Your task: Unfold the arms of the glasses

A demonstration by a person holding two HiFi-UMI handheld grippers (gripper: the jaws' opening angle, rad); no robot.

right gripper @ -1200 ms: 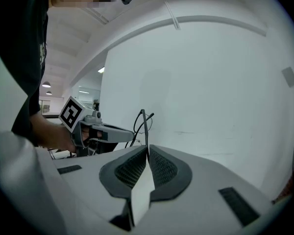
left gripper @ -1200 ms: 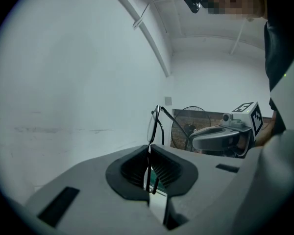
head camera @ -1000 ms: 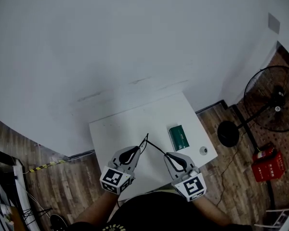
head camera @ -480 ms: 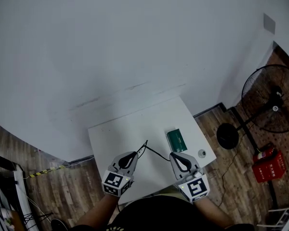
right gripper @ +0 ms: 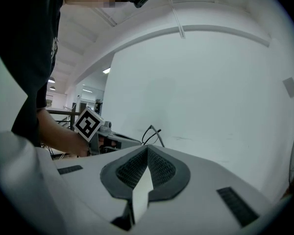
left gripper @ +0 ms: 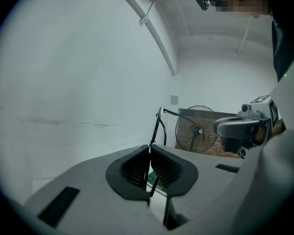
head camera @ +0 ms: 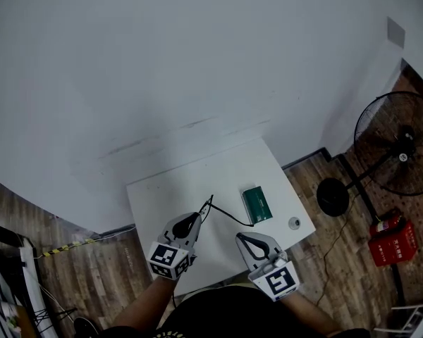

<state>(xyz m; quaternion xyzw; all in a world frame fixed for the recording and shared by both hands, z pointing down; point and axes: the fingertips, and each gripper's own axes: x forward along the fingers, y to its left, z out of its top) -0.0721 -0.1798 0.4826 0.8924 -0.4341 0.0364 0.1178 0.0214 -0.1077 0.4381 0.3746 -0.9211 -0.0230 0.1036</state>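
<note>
A: Two grippers here. What has each got?

B: The left gripper [head camera: 198, 218] is pinched on the frame of the glasses [head camera: 209, 207], holding them over the white table [head camera: 162, 196]. One arm sticks out toward 4 o'clock.

A: And the other?

B: The right gripper [head camera: 240, 236] has its pads pressed together on nothing. It sits at 5 o'clock from the glasses, near that arm's tip.

A: Anything beside them?

B: A green case [head camera: 257, 204] lies on the table at 3 o'clock from the glasses.
</note>
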